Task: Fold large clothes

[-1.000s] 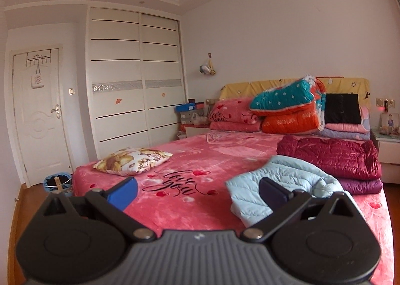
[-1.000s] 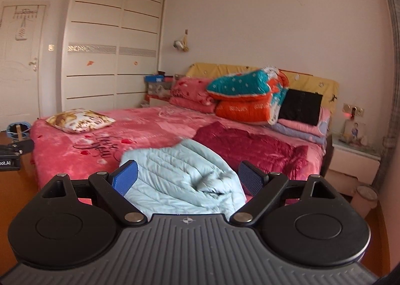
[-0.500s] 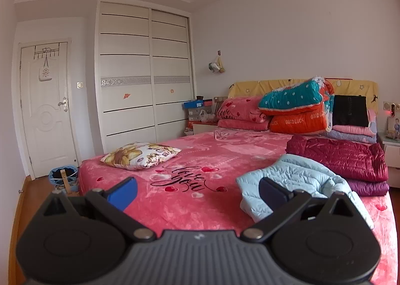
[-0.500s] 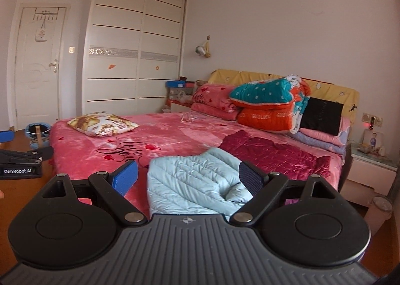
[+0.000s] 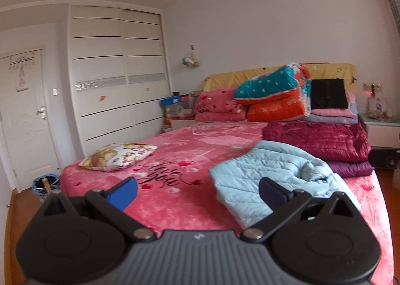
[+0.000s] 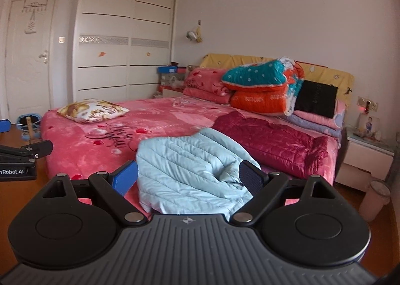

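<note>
Bed (image 5: pixel 175 200): pink plush cover with hearts and black script, seen from its foot.
Near right: light blue quilted jacket (image 5: pixel 262 177), folded, lying on the cover.
Behind it: maroon quilted garment (image 5: pixel 315 139), atop a purple one (image 5: pixel 350 168).
Left side: patterned cushion (image 5: pixel 117 156).
Head end: pink pillows (image 5: pixel 220 107), teal and orange quilt (image 5: pixel 272 96), black bag (image 5: pixel 328 93) on folded blankets.

Colours and patterns, bedroom

Jacket (image 6: pixel 190 170): pale blue, quilted. Bedspread (image 5: pixel 175 160): pink-red, red hearts, black script. Coat (image 6: pixel 270 142): maroon, quilted; purple layer (image 5: pixel 350 168) beneath. Pillow (image 5: pixel 120 156): white with gold-brown print. Quilt (image 6: pixel 257 74): teal, white dots, over an orange one (image 6: pixel 260 102). Headboard (image 5: pixel 327 71): yellow. Wardrobe (image 6: pixel 125 34): cream, dark stripes. Claw pads (image 6: pixel 125 177): blue.
</note>
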A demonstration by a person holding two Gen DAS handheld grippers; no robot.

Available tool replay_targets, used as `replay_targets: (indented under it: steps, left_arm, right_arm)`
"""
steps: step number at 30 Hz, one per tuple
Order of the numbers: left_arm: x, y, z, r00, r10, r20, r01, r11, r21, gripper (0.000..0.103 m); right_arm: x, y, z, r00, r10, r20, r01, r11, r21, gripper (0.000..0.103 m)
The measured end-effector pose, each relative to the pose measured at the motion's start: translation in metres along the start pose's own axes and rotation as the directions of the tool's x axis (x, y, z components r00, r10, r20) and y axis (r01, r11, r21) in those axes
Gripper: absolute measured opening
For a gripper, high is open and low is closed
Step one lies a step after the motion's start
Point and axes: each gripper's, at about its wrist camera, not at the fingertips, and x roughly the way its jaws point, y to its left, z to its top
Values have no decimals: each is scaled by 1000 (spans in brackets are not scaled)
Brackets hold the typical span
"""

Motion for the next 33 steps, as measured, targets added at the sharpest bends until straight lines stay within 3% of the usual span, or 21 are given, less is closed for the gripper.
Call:
replay_targets:
  steps: [10,20,29,33]
  left_arm:
    - [20,-40,-8,996,-80,-44,82,995,47,102]
    - [56,-86,-32,977,-186,-106,196,977,88,102]
    - [90,-141,-60,952,-262,-158,292,932,213,102]
    - [109,-167,-73,946,-271,-180,315,903,293,102]
  right_arm:
    - [21,-20,-18,997,-64,-33,66,996,54,103]
    - [46,-50,-49,988,-112,-103,126,982,140,103]
    - [86,-79,-99,965,-170,-197,206,963,176,103]
    - [101,-99,-118,966,-140,-219,189,957,219,103]
